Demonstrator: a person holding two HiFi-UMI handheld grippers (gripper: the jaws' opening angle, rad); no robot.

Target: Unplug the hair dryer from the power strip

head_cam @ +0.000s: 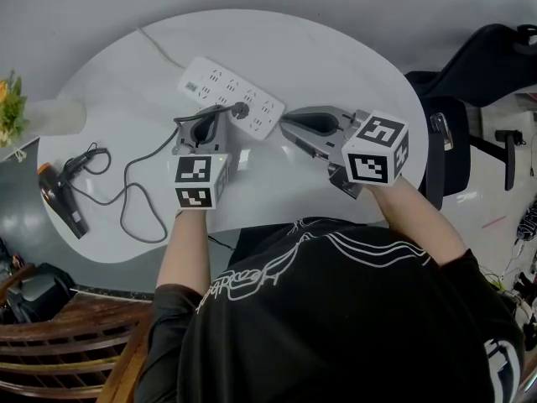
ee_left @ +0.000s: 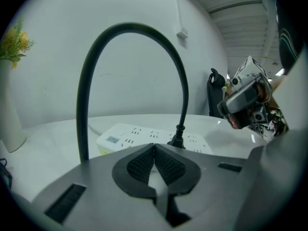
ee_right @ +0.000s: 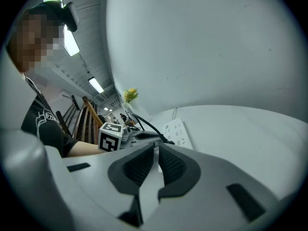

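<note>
The white power strip (head_cam: 231, 96) lies on the round white table (head_cam: 352, 74). A black plug (head_cam: 241, 110) sits in one of its near sockets. Its black cord (head_cam: 134, 170) loops left to the black hair dryer (head_cam: 60, 198) at the table's left edge. My left gripper (head_cam: 210, 117) is shut and empty just short of the strip, with the cord (ee_left: 130, 28) arching over it and the plug (ee_left: 177, 137) just ahead of its tips (ee_left: 154, 147). My right gripper (head_cam: 285, 124) is shut on nothing to the right of the strip (ee_right: 177, 133), pointing left at it.
A white vase with yellow flowers (head_cam: 13, 107) stands at the table's left rim. The strip's white lead (head_cam: 159, 47) runs off the far edge. A black office chair (head_cam: 470, 82) is at the right and a wooden chair (head_cam: 50, 342) at the lower left.
</note>
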